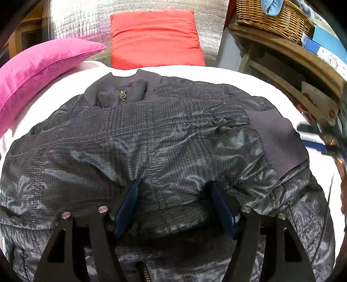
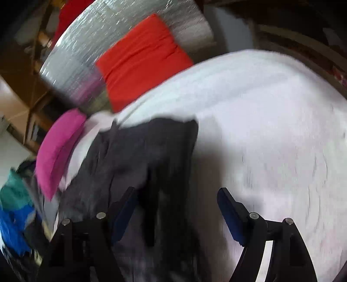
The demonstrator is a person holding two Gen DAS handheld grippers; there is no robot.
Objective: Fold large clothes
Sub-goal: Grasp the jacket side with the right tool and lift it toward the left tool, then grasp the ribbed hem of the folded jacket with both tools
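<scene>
The grey jacket (image 1: pixel 164 138) lies spread flat on the white bed (image 1: pixel 216 72), collar toward the red cushion (image 1: pixel 155 39). Left gripper (image 1: pixel 174 184) jaws released over its lower front. Right gripper (image 2: pixel 176 191) jaws released at the jacket's edge.

Your left wrist view sits low and close over the jacket (image 1: pixel 162 141), facing level toward the red cushion (image 1: pixel 155 38) and pink pillow (image 1: pixel 41 71) at the bed's far end. Your right wrist view is rolled sideways and blurred, looking across the white bed cover (image 2: pixel 260 119) from farther right. Both views share the jacket, cushion, pillow and silver backing (image 1: pixel 82 19).
</scene>
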